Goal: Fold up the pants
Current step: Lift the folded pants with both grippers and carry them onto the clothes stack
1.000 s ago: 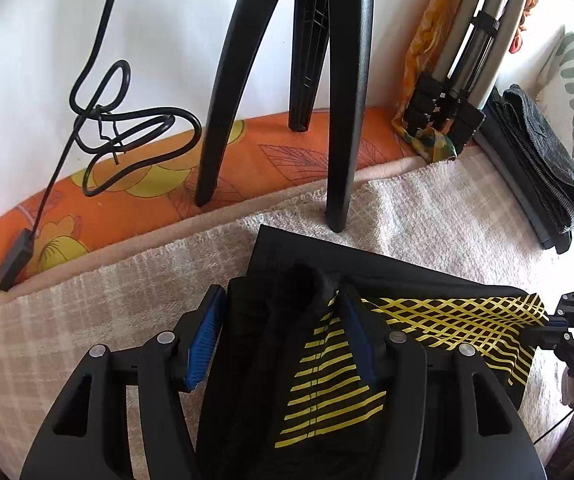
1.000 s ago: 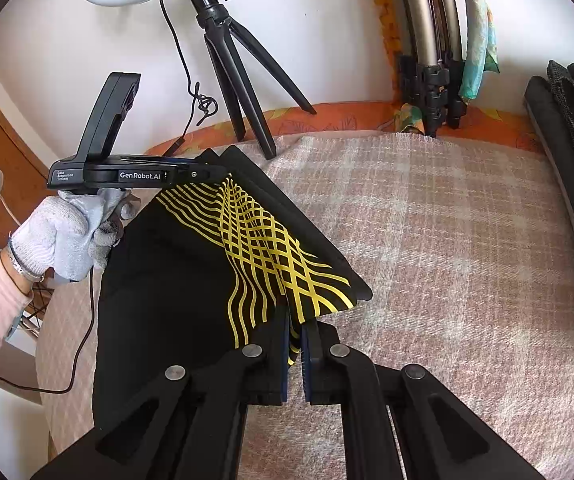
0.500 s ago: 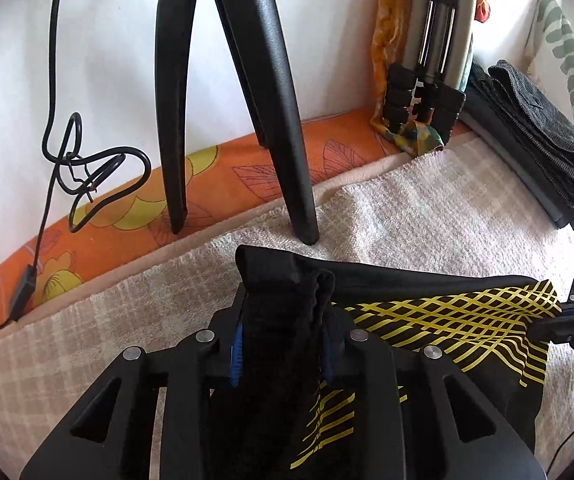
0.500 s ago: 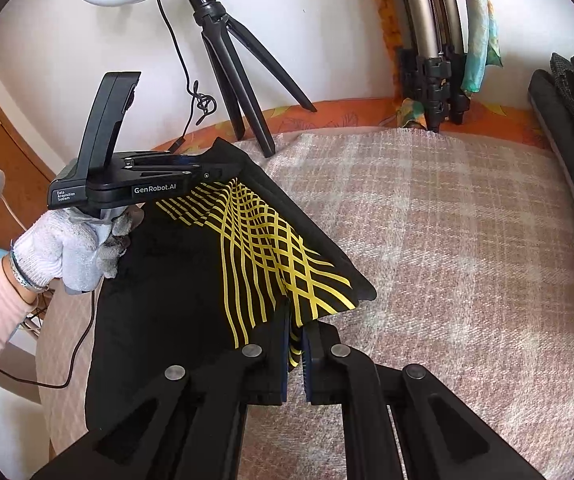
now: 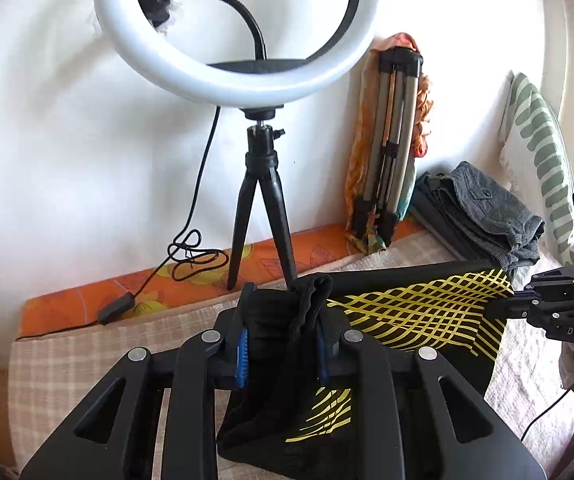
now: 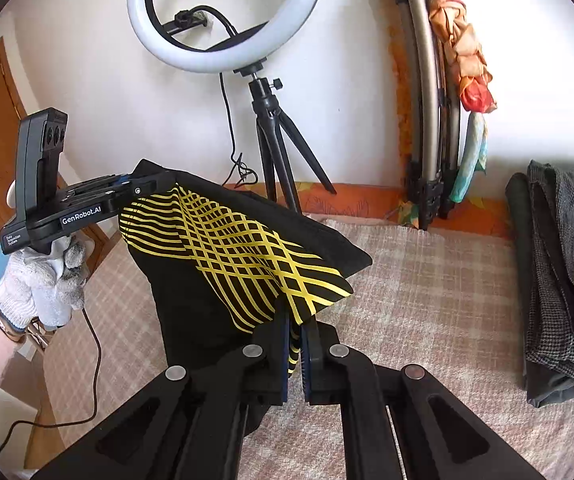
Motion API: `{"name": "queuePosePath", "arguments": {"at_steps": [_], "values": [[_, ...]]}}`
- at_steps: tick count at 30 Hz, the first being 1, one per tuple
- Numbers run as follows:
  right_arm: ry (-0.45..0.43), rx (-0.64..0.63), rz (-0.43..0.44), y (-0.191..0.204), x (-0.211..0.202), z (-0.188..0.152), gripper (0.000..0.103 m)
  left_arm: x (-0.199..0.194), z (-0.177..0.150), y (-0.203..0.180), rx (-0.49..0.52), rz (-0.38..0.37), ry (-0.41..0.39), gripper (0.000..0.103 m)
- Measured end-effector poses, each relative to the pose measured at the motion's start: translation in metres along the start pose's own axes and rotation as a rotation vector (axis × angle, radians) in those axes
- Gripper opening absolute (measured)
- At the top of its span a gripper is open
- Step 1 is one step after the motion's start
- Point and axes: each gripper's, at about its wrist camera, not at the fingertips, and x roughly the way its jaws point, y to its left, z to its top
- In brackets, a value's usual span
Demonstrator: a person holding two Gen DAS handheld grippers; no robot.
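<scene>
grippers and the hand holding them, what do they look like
Both tools are matte black plastic linkages with silver round pivot pins and blue ribbed pads. The left tool carries white "GenRobot.AI" lettering and an upright black camera block; the right tool shows "DAS". A thin black cable hangs below. The left hand wears a white knit glove, a bracelet and a pale pink sleeve.

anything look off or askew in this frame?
Nothing damaged or spilled. The left tongs hold a thick bunched wad of the black pants, while the right tongs pinch a thin edge, so the fabric hangs slack and uneven between them.
</scene>
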Motion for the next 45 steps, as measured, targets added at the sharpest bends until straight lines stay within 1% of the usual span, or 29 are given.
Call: {"name": "queuePosePath", "arguments": {"at_steps": [2, 4, 5, 7, 9, 11, 14, 17, 20, 22, 26, 29, 31, 34, 36, 38, 40, 42, 45], "values": [[-0.035, -0.013, -0.001, 0.007, -0.02, 0.011, 0.002, -0.017, 0.008, -0.005, -0.008, 0.007, -0.034, 0.023], [-0.059, -0.032, -0.022, 0.012, -0.038, 0.022, 0.002, -0.024, 0.014, -0.008, -0.03, -0.017, -0.04, 0.023], [-0.066, -0.043, -0.035, 0.012, -0.049, 0.024, 0.002, -0.027, 0.016, -0.012, -0.035, -0.015, -0.047, 0.023], [-0.075, -0.061, -0.057, 0.013, -0.068, 0.029, 0.002, -0.032, 0.018, -0.02, -0.035, -0.037, -0.046, 0.023], [-0.074, -0.09, -0.078, 0.011, -0.085, 0.037, 0.002, -0.034, 0.02, -0.03, -0.04, -0.052, -0.055, 0.022], [-0.055, -0.128, -0.094, 0.009, -0.1, 0.047, 0.002, -0.034, 0.019, -0.041, -0.063, -0.071, -0.08, 0.022], [-0.035, -0.177, -0.127, 0.002, -0.12, 0.065, 0.002, -0.032, 0.019, -0.055, -0.132, -0.113, -0.115, 0.022], [-0.009, -0.246, -0.157, -0.006, -0.139, 0.081, 0.002, -0.022, 0.022, -0.073, -0.177, -0.153, -0.122, 0.022], [0.012, -0.228, -0.145, -0.023, -0.155, 0.096, 0.002, -0.017, 0.029, -0.091, -0.204, -0.192, -0.149, 0.022], [0.016, -0.227, -0.135, -0.029, -0.163, 0.102, 0.002, -0.017, 0.034, -0.097, -0.228, -0.208, -0.17, 0.022], [0.03, -0.27, -0.103, -0.029, -0.169, 0.116, 0.002, -0.027, 0.043, -0.098, -0.274, -0.208, -0.217, 0.022], [0.03, -0.299, -0.093, -0.037, -0.177, 0.128, 0.002, -0.033, 0.056, -0.107, -0.257, -0.194, -0.24, 0.022], [0.025, -0.293, -0.075, -0.055, -0.185, 0.132, 0.002, -0.028, 0.069, -0.123, -0.223, -0.196, -0.236, 0.022], [0.046, -0.281, -0.085, -0.096, -0.192, 0.132, 0.002, -0.008, 0.088, -0.157, -0.155, -0.214, -0.21, 0.022], [0.066, -0.247, -0.113, -0.135, -0.193, 0.13, 0.002, 0.017, 0.102, -0.181, -0.118, -0.229, -0.182, 0.022], [0.093, -0.201, -0.144, -0.179, -0.19, 0.127, 0.002, 0.049, 0.113, -0.2, -0.119, -0.27, -0.138, 0.022], [0.104, -0.156, -0.184, -0.221, -0.183, 0.121, 0.002, 0.083, 0.121, -0.217, -0.113, -0.284, -0.091, 0.022], [0.112, -0.099, -0.199, -0.257, -0.173, 0.115, 0.002, 0.115, 0.123, -0.231, -0.114, -0.299, -0.043, 0.022], [0.128, -0.046, -0.231, -0.294, -0.149, 0.104, 0.002, 0.151, 0.124, -0.249, -0.067, -0.243, -0.01, 0.022]]}}
